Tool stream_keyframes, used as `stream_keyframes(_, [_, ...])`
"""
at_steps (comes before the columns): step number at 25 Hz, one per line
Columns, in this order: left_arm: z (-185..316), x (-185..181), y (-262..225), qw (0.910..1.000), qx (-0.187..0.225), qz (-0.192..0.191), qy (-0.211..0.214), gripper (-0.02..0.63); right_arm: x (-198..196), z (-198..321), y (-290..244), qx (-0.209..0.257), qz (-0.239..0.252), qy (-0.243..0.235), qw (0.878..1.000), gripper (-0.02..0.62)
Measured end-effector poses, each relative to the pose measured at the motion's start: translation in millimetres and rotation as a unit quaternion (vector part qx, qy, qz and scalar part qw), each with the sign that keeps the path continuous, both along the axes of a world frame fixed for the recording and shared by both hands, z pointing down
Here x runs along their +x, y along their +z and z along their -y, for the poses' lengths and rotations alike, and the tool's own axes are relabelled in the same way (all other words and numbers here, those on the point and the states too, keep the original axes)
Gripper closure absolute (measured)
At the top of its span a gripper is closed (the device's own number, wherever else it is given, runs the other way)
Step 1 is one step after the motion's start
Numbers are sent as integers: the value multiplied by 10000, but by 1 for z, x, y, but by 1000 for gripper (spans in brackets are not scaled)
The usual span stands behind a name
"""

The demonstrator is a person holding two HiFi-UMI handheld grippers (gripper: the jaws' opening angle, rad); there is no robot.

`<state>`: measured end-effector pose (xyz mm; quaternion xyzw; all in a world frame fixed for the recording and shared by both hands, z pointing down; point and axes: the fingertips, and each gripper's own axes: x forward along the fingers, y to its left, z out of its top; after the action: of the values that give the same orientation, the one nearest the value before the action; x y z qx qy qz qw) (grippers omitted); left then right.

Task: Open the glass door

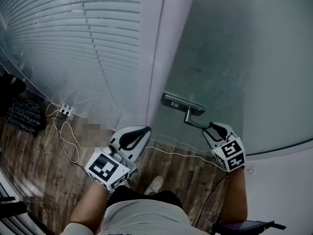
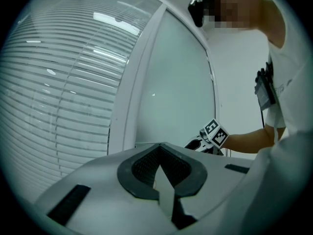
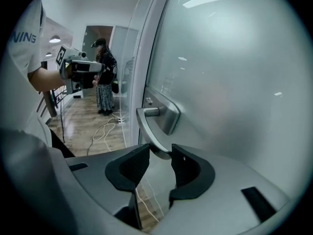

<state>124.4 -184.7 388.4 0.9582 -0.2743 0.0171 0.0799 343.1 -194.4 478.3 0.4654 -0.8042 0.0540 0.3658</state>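
The frosted glass door (image 1: 230,58) (image 3: 234,72) stands closed against its white frame (image 1: 159,48). Its metal lever handle (image 1: 195,121) (image 3: 155,131) juts from a plate (image 1: 181,103) and slopes toward me. My right gripper (image 1: 211,127) (image 3: 159,165) is shut on the lever's free end, dark pads on either side of it. My left gripper (image 1: 139,133) (image 2: 159,173) hangs level in front of the frame, apart from the door, shut with nothing in it. The right gripper (image 2: 198,145) also shows in the left gripper view, and the left gripper (image 3: 93,67) in the right gripper view.
Left of the frame is a glass panel with closed blinds (image 1: 73,33). A power strip (image 1: 64,110) and white cables lie on the wood floor by a dark mat (image 1: 22,112). A person (image 3: 103,77) stands down the corridor. My shoe (image 1: 155,184) is below the frame.
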Motion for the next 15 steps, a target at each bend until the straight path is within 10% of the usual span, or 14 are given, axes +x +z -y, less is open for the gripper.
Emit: stream_keyframes(15, [-12, 17, 15, 10000, -21, 17, 34, 606, 5, 6, 33, 96, 770, 297, 9965, 453])
